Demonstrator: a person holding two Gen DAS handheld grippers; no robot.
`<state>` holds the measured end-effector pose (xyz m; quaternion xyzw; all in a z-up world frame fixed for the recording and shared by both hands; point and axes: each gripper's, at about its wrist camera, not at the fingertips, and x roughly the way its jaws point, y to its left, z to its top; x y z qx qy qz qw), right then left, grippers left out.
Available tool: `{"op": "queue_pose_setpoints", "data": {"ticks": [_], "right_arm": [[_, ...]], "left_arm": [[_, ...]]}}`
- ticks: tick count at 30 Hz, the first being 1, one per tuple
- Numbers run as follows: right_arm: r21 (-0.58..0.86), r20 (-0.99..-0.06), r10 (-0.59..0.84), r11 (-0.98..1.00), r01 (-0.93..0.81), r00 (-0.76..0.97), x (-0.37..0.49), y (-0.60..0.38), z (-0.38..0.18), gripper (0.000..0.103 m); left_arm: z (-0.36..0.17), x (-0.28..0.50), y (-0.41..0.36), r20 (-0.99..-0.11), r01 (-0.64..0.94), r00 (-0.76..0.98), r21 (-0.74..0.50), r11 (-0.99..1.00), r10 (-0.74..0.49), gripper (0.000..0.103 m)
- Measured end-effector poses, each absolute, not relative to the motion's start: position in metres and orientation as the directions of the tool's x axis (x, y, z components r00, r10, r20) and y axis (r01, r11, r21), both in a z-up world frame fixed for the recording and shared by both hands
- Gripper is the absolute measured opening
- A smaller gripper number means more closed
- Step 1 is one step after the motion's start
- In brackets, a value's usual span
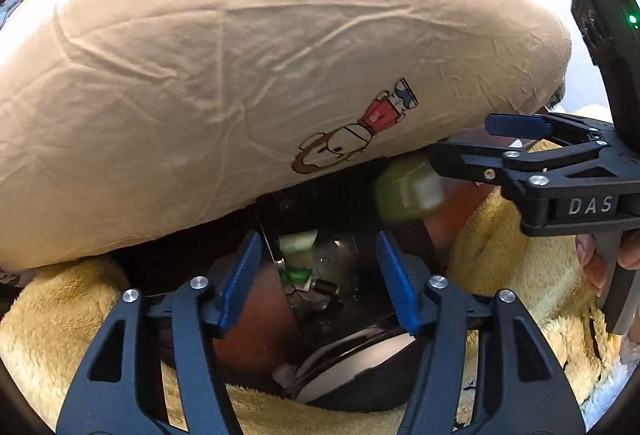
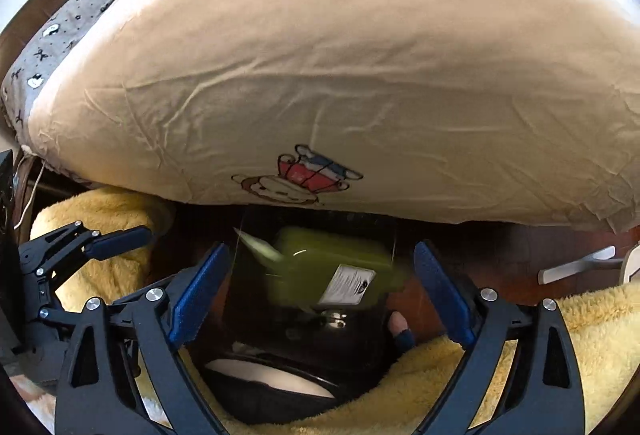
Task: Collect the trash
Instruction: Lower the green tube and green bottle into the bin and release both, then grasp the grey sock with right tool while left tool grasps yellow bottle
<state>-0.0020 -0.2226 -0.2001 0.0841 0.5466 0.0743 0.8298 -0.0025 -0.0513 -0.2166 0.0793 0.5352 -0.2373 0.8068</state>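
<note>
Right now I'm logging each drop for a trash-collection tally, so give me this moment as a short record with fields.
item: green packet, motion-blurred, white label on it
item contact: apart from both grippers, in mid-air
bin: black trash bin below the packet, between bed and yellow blanket
bin contents: green and white scraps already inside
left gripper: open, pointed into the bin
right gripper: open, packet ahead of its fingers
surroundings: beige cartoon-print bed cover above; yellow fluffy blanket in front
</note>
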Motion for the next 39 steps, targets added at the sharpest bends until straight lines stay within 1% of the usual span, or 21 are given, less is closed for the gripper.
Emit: {"op": "queue_pose_setpoints", "data": {"ticks": [9,15,18,23,29,31,35,39], "right_arm": [[0.207,-0.881,0.196,0.978,-0.021,0.430,0.000,-0.227,-0.190,0.094],[0.152,-0.842,0.151,0.988,-0.042,0.518,0.010,-0.231,-0.160,0.094],[0.126,-0.805,0.132,0.991,-0.052,0.579,0.023,-0.232,-0.140,0.094],[0.097,-0.742,0.118,0.993,-0.069,0.660,0.059,-0.233,-0.112,0.094],[0.106,-0.714,0.110,0.993,-0.048,0.691,0.109,-0.231,-0.095,0.093],[0.095,-0.717,0.101,0.994,-0.048,0.690,0.128,-0.225,-0.094,0.092],[0.129,-0.729,0.127,0.991,-0.047,0.672,0.164,-0.222,-0.095,0.083],[0.178,-0.735,0.153,0.984,-0.030,0.661,0.192,-0.221,-0.095,0.081]], "left_arm": [[-0.205,-0.001,-0.034,-0.887,0.437,0.358,-0.116,0.892,-0.291,0.062],[-0.180,0.013,-0.022,-0.858,0.412,0.428,-0.095,0.906,-0.284,0.069],[-0.162,0.025,-0.015,-0.832,0.392,0.486,-0.069,0.918,-0.270,0.071],[-0.135,0.055,-0.001,-0.789,0.333,0.573,-0.024,0.943,-0.222,0.072],[-0.117,0.093,-0.006,-0.762,0.311,0.612,-0.016,0.950,-0.212,0.072],[-0.115,0.102,-0.009,-0.756,0.314,0.618,-0.012,0.949,-0.214,0.073],[-0.111,0.122,-0.018,-0.752,0.309,0.626,-0.006,0.951,-0.208,0.073],[-0.110,0.136,-0.030,-0.752,0.321,0.625,0.002,0.947,-0.210,0.073]]}}
